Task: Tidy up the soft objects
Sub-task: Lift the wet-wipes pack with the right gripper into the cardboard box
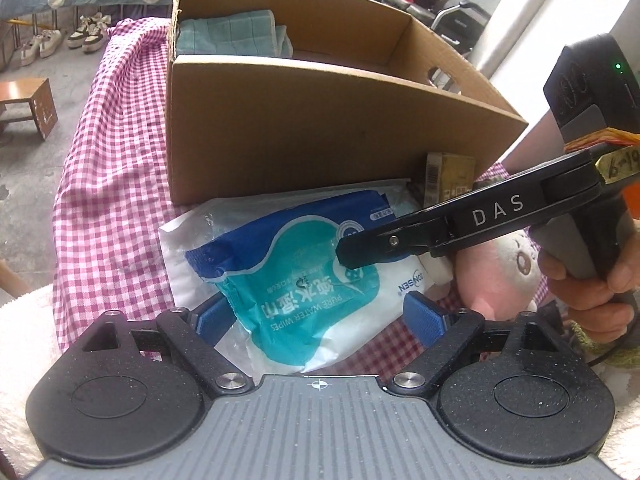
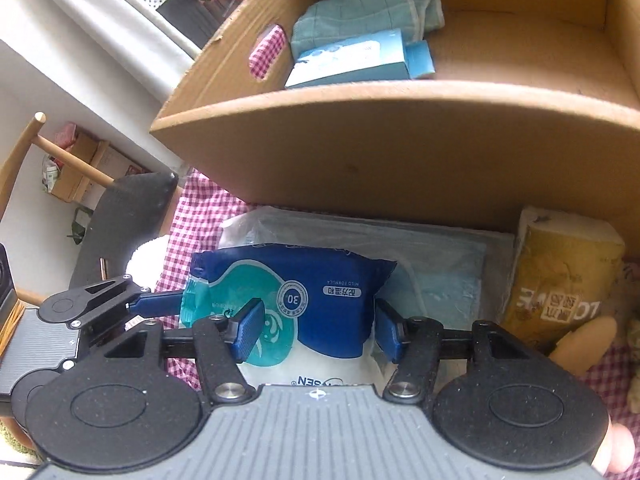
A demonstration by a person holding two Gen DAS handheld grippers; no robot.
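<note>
A blue and teal wet-wipes pack (image 1: 288, 280) (image 2: 320, 300) lies on a flat clear bag (image 2: 440, 264) in front of the cardboard box (image 1: 320, 132) (image 2: 400, 148). My left gripper (image 1: 318, 318) straddles the pack's near end; its blue pads stand wide, and the right one is clear of the pack. My right gripper (image 2: 318, 334) reaches down over the pack's other end with both pads against it. One of its black fingers (image 1: 400, 240) crosses above the pack in the left wrist view. Inside the box lie a folded green towel (image 1: 232, 32) (image 2: 360, 8) and a blue tissue box (image 2: 352, 60).
A pink checked cloth (image 1: 112, 200) covers the table. A yellow tissue pack (image 2: 560, 280) (image 1: 448, 176) stands against the box at the right, with a pink plush toy (image 1: 496, 276) beside it. A white fluffy towel (image 1: 16, 320) lies at the left edge. A hand (image 1: 584, 292) grips the right handle.
</note>
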